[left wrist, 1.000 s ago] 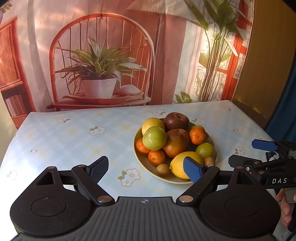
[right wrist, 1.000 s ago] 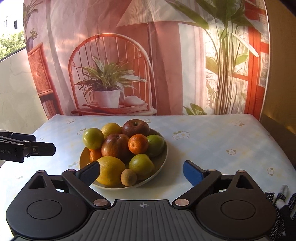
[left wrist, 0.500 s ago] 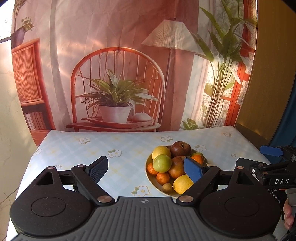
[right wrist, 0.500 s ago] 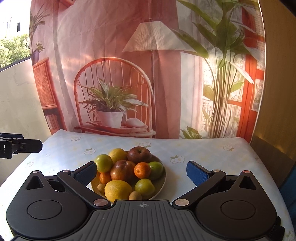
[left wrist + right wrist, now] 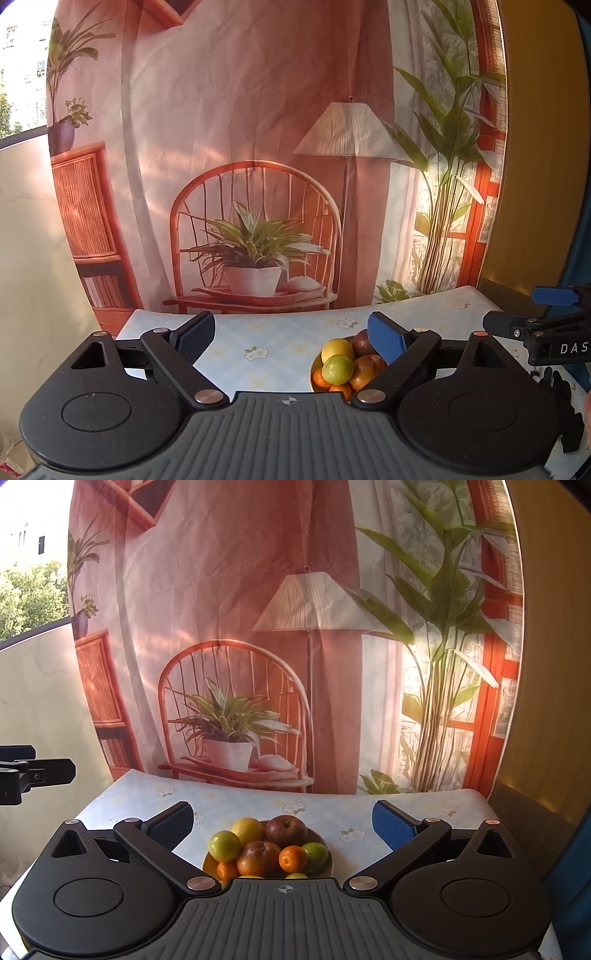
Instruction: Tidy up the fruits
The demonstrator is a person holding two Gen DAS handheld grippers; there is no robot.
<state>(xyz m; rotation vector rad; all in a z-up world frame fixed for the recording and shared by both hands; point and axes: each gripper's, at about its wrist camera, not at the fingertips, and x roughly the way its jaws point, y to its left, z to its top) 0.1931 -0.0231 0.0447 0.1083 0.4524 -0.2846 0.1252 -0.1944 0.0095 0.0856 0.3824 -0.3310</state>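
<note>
On the table (image 5: 369, 805), covered by a pale checked cloth with small flowers, sits one plate (image 5: 327, 853) piled with fruit.

Right wrist view: dark red apple (image 5: 286, 830) at the back of the pile, yellow citrus (image 5: 248, 830) touching it on its left, green apple (image 5: 224, 845) at the left edge. Second reddish apple (image 5: 258, 857) in the middle, a mandarin (image 5: 292, 858) against its right side, a green fruit (image 5: 316, 852) beyond that. Another small mandarin (image 5: 226, 870) low at the left. Near edge of the plate is hidden behind the gripper body.

Right gripper (image 5: 282, 825): jaws spread wide, nothing between them, held above and short of the plate; the fruit shows in the gap.

Left gripper (image 5: 291, 334): jaws likewise spread wide, empty. In its view the plate (image 5: 313, 369) lies toward its right finger, whose blue pad (image 5: 384, 339) covers part of the pile.

Each gripper shows at the edge of the other's view, well apart. Behind the table hangs a printed backdrop (image 5: 258, 627) of a chair, potted plant and lamp.
</note>
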